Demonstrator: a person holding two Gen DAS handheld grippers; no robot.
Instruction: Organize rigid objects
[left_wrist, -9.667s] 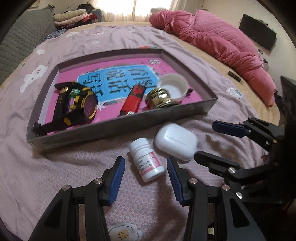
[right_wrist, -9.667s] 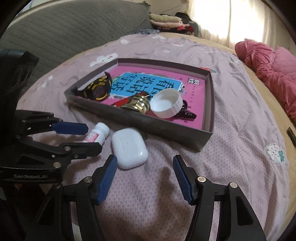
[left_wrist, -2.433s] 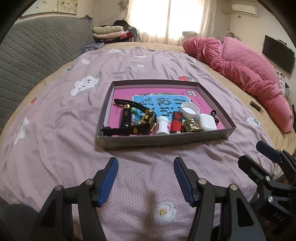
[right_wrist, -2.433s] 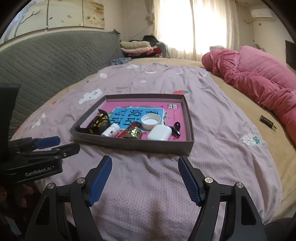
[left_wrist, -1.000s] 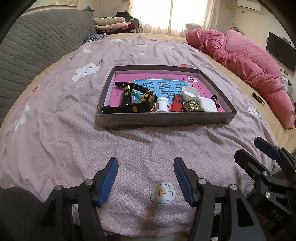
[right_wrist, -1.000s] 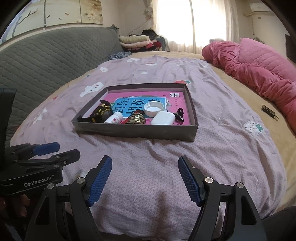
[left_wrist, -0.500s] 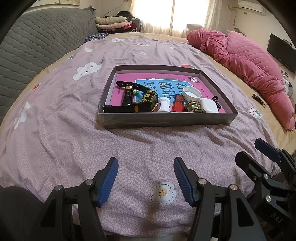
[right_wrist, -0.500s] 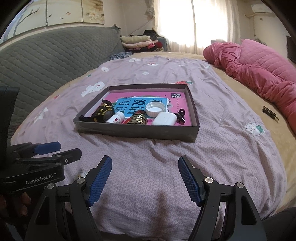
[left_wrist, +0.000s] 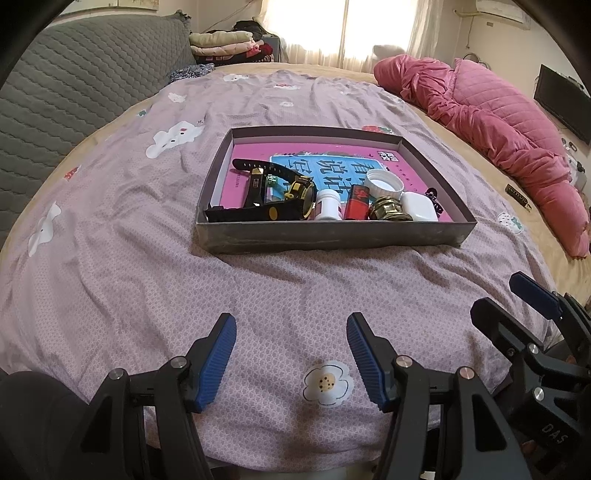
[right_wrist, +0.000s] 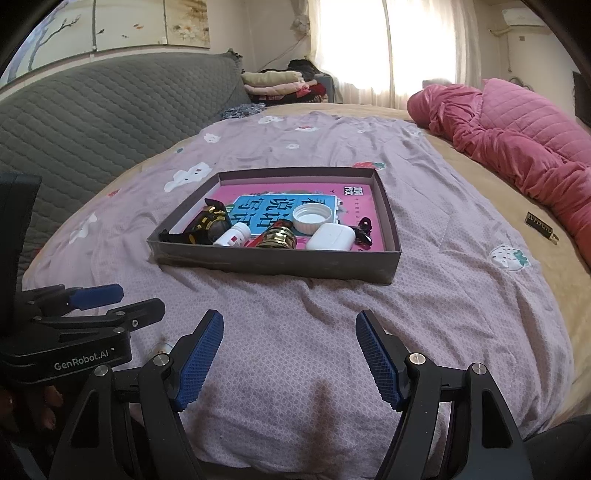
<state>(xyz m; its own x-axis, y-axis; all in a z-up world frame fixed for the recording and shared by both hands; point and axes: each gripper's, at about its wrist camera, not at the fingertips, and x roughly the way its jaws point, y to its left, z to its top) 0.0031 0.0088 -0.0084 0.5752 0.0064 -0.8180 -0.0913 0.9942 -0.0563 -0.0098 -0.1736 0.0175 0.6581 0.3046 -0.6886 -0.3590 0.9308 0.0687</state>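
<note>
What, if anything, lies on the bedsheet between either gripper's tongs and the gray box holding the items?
Nothing visible. Only bare purple bedsheet lies between the left gripper, the right gripper and the gray box; both grippers are open and empty.

A grey tray (left_wrist: 332, 236) rests on the lilac-sheeted bed (left_wrist: 147, 258).

Left black two-finger gripper with blue ribbed pads (left_wrist: 291, 354), jaws spread wide, empty, right black two-finger gripper with blue pads (right_wrist: 290, 356) alongside, jaws likewise wide, empty
</note>
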